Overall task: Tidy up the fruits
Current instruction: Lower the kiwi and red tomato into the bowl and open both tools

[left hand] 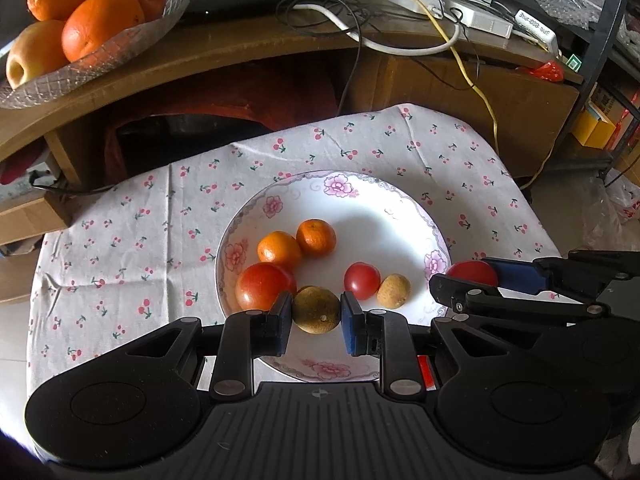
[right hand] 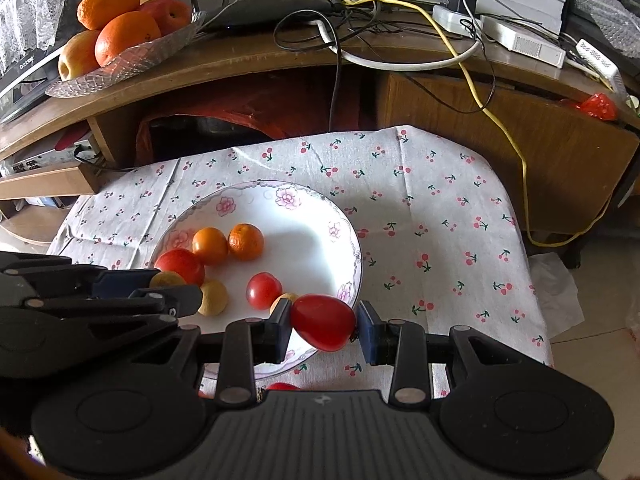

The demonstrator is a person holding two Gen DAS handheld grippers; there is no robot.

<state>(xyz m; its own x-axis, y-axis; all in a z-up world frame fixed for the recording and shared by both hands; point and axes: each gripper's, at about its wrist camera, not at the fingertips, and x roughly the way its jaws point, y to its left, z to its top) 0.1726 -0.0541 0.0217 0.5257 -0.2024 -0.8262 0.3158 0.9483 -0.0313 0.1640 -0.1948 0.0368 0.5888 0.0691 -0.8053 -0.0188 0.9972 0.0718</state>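
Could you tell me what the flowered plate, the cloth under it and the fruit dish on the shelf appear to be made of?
The plate looks like glazed ceramic: glossy white with printed pink flowers. The cloth seems a thin matte woven cotton, creased, with a cherry print. The fruit dish is clear with a cut pattern, so glass or possibly clear plastic.

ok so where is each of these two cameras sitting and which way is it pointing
Left wrist: rides on the left gripper, looking forward and down at the white plate; its blue pads flank a brownish-green fruit, with the right gripper at right.
Right wrist: rides on the right gripper, facing the same way from further right; pads flank a red tomato, with the left gripper at left.
Shared: the plate, cherry-print cloth, two small oranges, glass fruit dish.
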